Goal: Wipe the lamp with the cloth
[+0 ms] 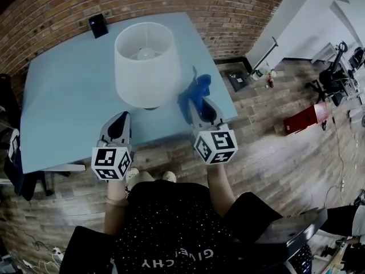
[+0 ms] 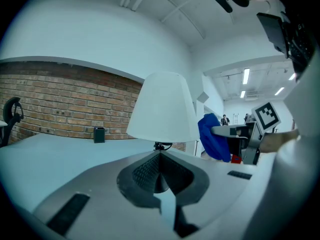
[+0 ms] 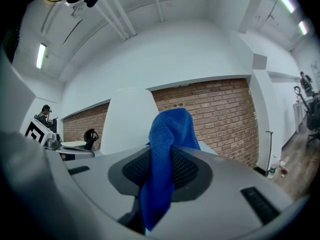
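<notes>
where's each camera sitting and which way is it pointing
Head view: on the person's head, looking steeply down at the table and lamp; shows both forearms, shirt, left gripper, right gripper.
Left gripper view: rides the left gripper, looks along its shut jaws at the lamp's base.
Right gripper view: rides the right gripper, looks along jaws shut on the cloth, towards the brick wall.
Shared: all three show the lamp and cloth.

We are looking at an evenly lit room, ceiling tubes (image 3: 41,55) glowing overhead, while fisheye lenses are bending straight lines and darkening the gripper views' corners.
</notes>
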